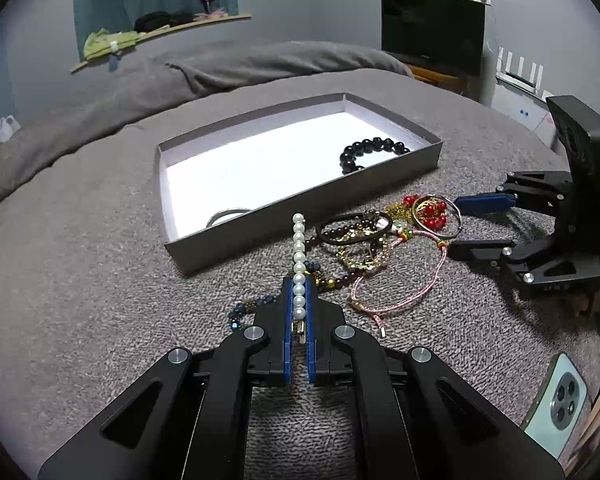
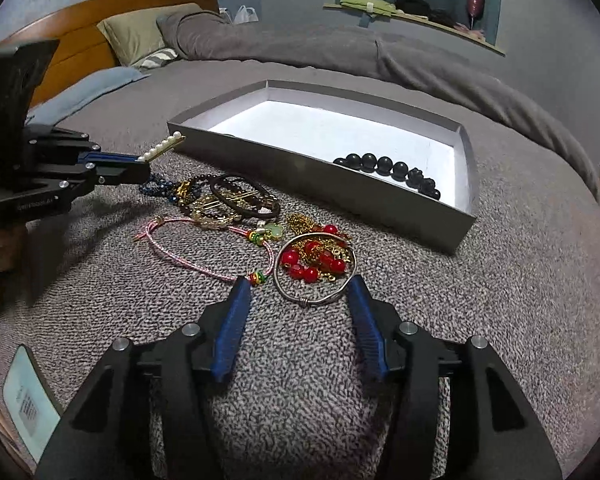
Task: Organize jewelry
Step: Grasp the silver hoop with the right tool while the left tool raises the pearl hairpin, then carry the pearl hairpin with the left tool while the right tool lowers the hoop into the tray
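Observation:
My left gripper (image 1: 299, 280) is shut on a white pearl hair clip (image 1: 299, 256) and holds it above the bed, pointing at the grey box (image 1: 300, 200). The clip also shows in the right wrist view (image 2: 162, 147). The box (image 2: 380, 204) holds a black bead bracelet (image 1: 370, 152) (image 2: 388, 170) and a silver bangle (image 1: 226, 216). My right gripper (image 2: 298, 286) is open, its fingers on either side of a silver bangle (image 2: 314, 270) that lies over red beads (image 2: 312, 262). A pink cord bracelet (image 2: 204, 246), a dark hair tie (image 2: 246, 196) and blue beads (image 2: 156, 186) lie in the pile.
The bed is covered with a grey blanket (image 1: 100, 240). A phone (image 1: 556, 404) lies at the blanket's right edge and shows at lower left in the right wrist view (image 2: 28, 400). Pillows (image 2: 140, 36) and a wooden headboard (image 2: 80, 20) stand behind.

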